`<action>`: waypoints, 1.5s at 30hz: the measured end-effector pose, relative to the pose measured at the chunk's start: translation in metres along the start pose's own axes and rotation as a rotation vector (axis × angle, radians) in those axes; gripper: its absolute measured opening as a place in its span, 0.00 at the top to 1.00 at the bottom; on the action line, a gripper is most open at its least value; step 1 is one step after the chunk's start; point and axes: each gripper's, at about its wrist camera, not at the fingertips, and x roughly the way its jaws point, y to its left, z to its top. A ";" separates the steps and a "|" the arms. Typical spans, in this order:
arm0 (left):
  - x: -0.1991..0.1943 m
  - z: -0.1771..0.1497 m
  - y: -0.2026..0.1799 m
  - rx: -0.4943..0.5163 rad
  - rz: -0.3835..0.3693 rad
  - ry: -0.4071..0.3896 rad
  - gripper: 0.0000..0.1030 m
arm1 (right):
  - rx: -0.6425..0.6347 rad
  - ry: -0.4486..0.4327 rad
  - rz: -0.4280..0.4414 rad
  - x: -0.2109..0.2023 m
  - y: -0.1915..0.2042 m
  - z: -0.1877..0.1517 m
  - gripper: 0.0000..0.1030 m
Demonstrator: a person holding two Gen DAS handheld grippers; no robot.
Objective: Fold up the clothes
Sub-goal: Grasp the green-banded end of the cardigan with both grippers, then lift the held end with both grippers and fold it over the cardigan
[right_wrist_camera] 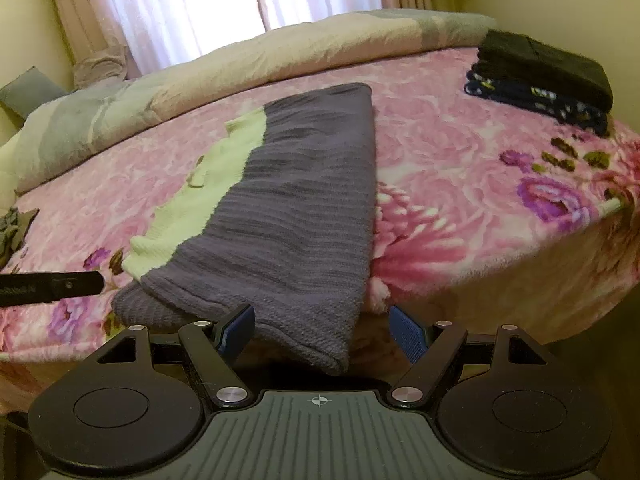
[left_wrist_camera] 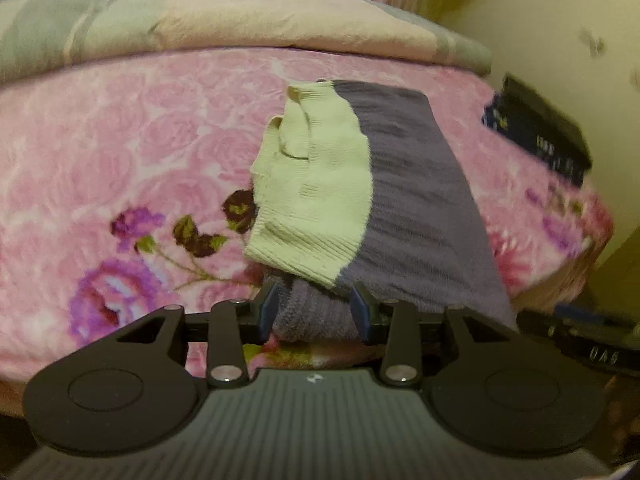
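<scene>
A folded knit sweater, purple with a pale green part, lies lengthwise on the pink floral blanket. Its near hem reaches the bed's front edge. My left gripper stands at the sweater's near left corner. Purple fabric shows in the gap between its blue pads, which do not clamp it. The right wrist view shows the same sweater, and my right gripper stands wide open at its near right corner. The hem droops between the fingers, clear of the right pad. The left gripper shows as a black bar beside the left corner.
A stack of folded dark clothes sits at the bed's far right corner. A rolled beige and grey duvet runs along the far side under the curtained window. A small grey-green garment lies at the left edge. The blanket's right edge drops off.
</scene>
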 end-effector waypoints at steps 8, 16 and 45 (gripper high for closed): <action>0.028 0.005 0.071 -0.297 -0.150 0.025 0.63 | 0.326 0.018 0.185 0.021 -0.063 -0.001 0.25; 0.079 0.004 0.097 -0.473 -0.268 0.085 0.58 | 0.626 0.052 0.371 0.050 -0.107 -0.004 0.25; 0.133 0.020 0.109 -0.515 -0.493 0.175 0.58 | 0.789 0.147 0.639 0.093 -0.148 0.001 0.48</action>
